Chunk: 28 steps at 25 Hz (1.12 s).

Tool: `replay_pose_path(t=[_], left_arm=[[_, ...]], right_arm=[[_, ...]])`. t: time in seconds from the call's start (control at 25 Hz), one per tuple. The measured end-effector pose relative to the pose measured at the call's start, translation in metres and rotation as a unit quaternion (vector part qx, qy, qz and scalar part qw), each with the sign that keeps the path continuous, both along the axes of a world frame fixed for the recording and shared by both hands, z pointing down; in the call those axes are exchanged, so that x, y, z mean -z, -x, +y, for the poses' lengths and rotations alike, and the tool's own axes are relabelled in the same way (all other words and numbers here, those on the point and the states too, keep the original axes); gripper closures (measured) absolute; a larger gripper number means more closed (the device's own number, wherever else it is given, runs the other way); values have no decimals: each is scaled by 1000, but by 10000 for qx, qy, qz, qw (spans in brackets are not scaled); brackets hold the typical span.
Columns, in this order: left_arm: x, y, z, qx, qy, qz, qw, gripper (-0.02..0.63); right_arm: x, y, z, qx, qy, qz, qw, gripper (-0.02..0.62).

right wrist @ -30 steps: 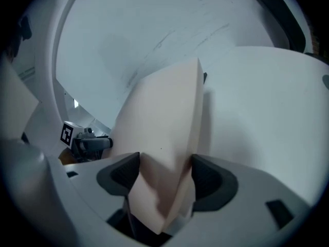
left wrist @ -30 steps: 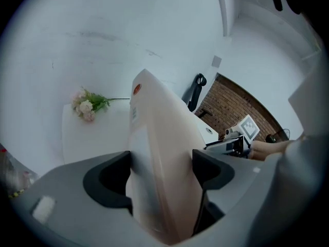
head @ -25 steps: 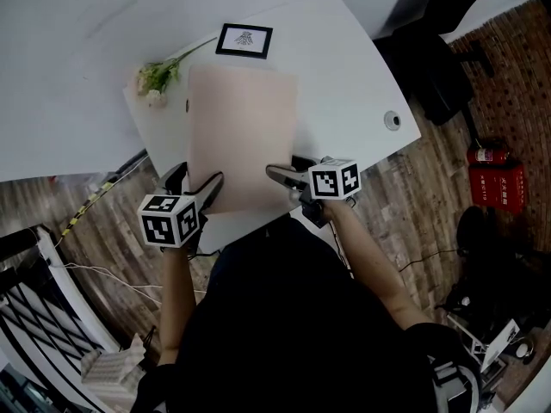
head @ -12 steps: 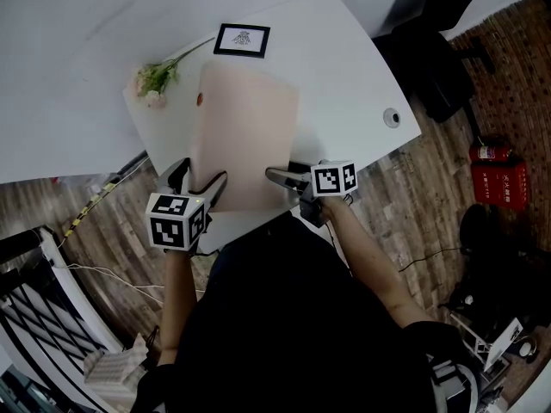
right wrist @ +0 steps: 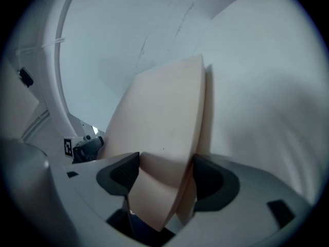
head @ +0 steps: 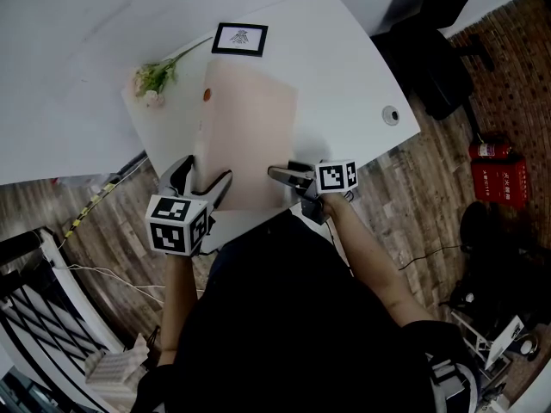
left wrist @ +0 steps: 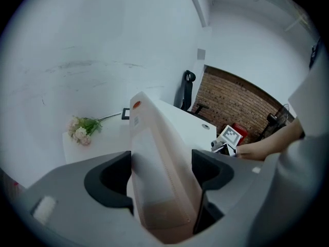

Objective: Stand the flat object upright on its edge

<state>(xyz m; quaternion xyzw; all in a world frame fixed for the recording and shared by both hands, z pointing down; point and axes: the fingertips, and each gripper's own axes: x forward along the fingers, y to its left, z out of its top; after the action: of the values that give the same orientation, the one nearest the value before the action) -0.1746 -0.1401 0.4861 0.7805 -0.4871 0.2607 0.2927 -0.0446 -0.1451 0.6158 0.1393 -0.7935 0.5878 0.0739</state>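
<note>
White table (head: 344, 67) bears the pale pink board (head: 245, 136); left gripper (head: 205, 175) and right gripper (head: 282, 172) each pinch its near edge. The tilting step seems under way; next it needs pivoting upright on the far edge.

Head view steeply down — gripper views close, sharing the board (head: 245, 136).

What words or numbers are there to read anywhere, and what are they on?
Nothing here can be read for sure.
The label on the pink board: print too small to read.
The framed picture: a dark drawing, any words too small.
The red box on the floor: white marks, blurred.
The cube on the left gripper and the cube on the right gripper: black-and-white squares, no words.
</note>
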Motion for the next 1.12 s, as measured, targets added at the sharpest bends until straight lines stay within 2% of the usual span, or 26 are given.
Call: replay_pose_path(t=[0.32,0.44,0.6,0.8,0.92,1.0,1.12], left_arm=[[17,-4,-10,492,-196,860,9949,230],[19,-4,-13,687,-233,1025,9921,230],[17,-1,-14,859,-53,1313,9876,230],[8,1,-13,1156,317,1837,9756,247],[8,5,-15,1307,416,2141,9671,299],[8,7,-15,1317,462,2194,9656,327],[8,6,-14,1124,492,1927,9736,327]], right_arm=[[1,-4,1,-49,62,-156,9998,282],[0,-4,1,-62,105,-191,9997,282],[-1,-6,0,-66,79,-191,9998,282],[1,-15,-5,-164,-17,-165,9997,282],[1,-18,-6,-130,-36,-147,9998,282],[1,-18,-5,-92,-54,-129,9999,282],[1,-16,-5,-102,-36,-144,9998,282]])
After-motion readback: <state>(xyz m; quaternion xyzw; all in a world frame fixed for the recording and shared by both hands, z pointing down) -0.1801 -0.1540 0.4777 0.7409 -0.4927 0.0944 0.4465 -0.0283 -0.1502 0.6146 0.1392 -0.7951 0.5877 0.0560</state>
